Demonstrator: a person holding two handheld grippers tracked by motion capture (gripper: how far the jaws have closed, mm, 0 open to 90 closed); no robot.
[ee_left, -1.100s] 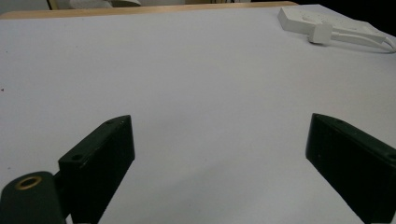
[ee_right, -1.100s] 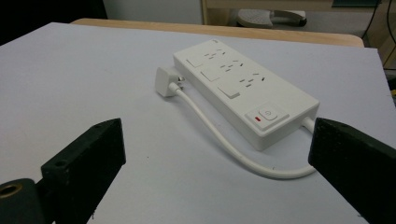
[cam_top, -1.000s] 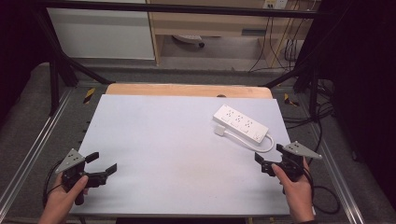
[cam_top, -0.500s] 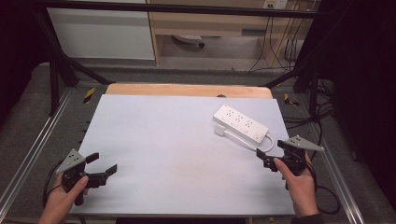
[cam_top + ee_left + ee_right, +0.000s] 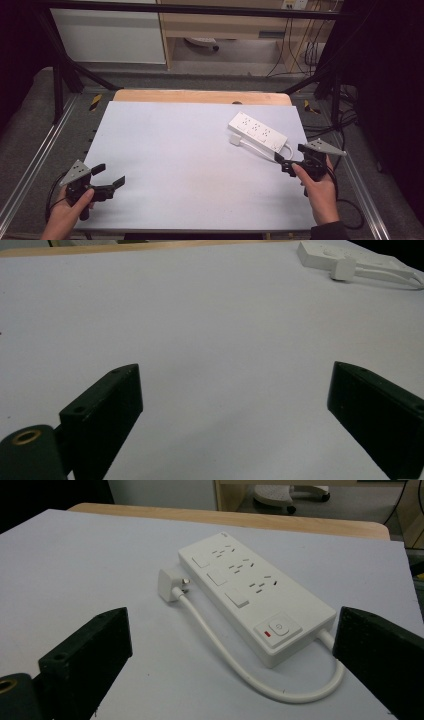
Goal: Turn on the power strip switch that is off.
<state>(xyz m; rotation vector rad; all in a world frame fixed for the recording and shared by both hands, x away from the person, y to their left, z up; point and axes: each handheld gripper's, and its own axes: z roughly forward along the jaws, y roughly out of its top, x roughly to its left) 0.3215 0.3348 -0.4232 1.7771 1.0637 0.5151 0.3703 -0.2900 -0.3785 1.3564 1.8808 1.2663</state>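
A white power strip (image 5: pixel 257 131) lies at the table's right, angled, with its white plug (image 5: pixel 234 140) beside it and its cable (image 5: pixel 280 152) looping from the near end. My right gripper (image 5: pixel 281 164) is open just short of that near end. In the right gripper view the power strip (image 5: pixel 250 587), with its red-marked switch, the plug (image 5: pixel 169 584) and the cable (image 5: pixel 225 655) lie ahead between the wide-apart jaws of my right gripper (image 5: pixel 234 620). My left gripper (image 5: pixel 111 174) is open at the front left over the bare white table (image 5: pixel 190 150). From my left gripper (image 5: pixel 235 375) the power strip (image 5: pixel 345 252) is far off.
A wooden board edge (image 5: pixel 200 96) runs along the table's far side. Metal frame rails (image 5: pixel 45 145) flank the table left and right. Dark cables (image 5: pixel 325 130) trail on the floor at the right. A white cabinet (image 5: pixel 110 35) stands behind.
My right gripper has moved a little forward, closer to the power strip's near end. The left gripper has stayed where it was.
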